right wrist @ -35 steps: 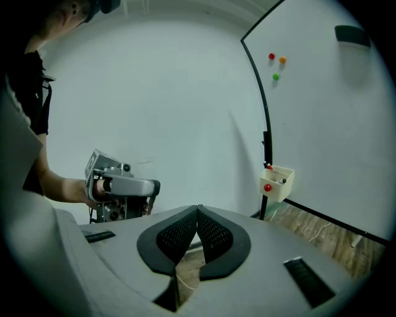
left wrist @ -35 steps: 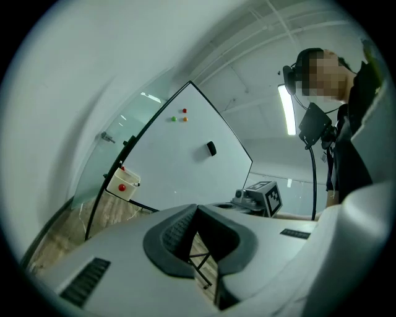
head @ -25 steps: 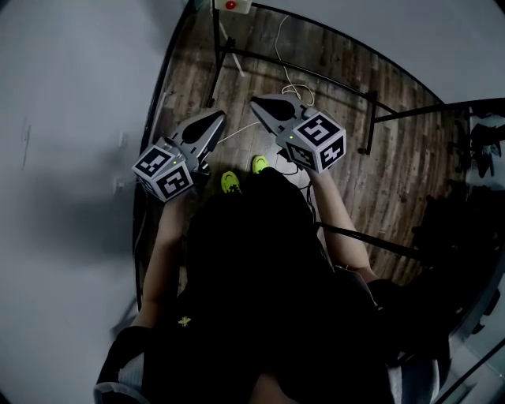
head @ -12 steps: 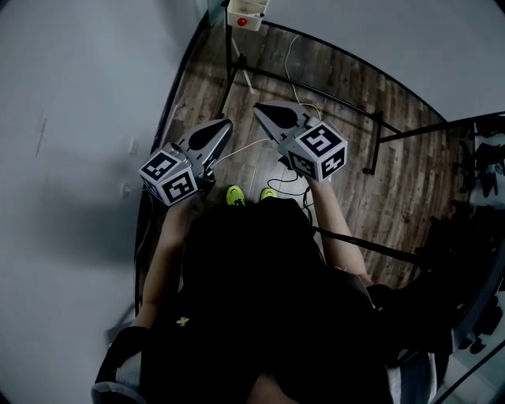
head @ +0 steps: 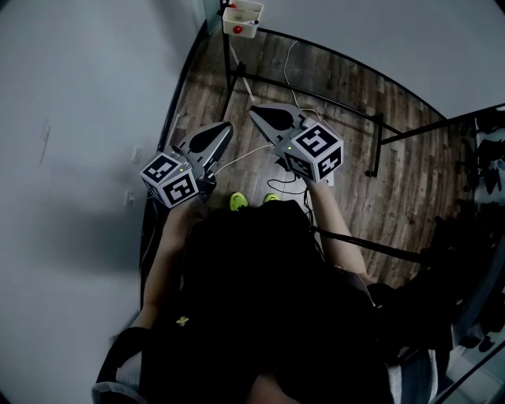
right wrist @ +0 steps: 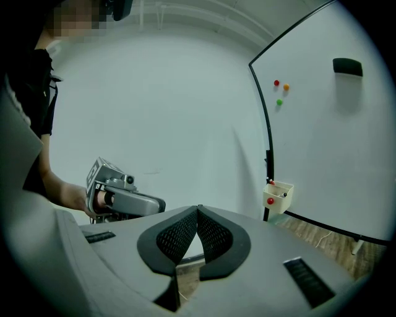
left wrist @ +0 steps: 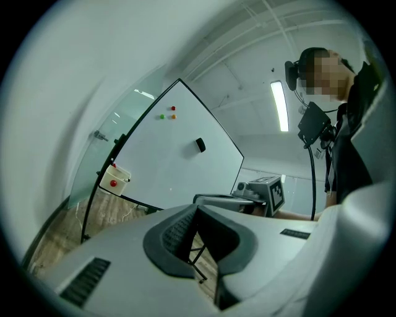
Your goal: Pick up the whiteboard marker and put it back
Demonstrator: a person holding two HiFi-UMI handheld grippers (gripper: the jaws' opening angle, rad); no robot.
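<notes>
Left gripper (head: 228,125): clenched, empty.
Right gripper (head: 254,110): clenched, empty.
Marker: not held; probably the dark stick (right wrist: 284,194) in the tray (right wrist: 278,208) on the far whiteboard's (right wrist: 328,142) left edge.
Status: either pickup not begun or return complete; cannot tell which.

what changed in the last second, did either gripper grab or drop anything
The head view has swung forward: the small white tray with a red dot at the edge of the whiteboard, cut off at the top before, now shows whole, and the wooden floor has slid down the picture. Nothing was taken hold of or let go. The left gripper and right gripper stay side by side, shut and empty.
</notes>
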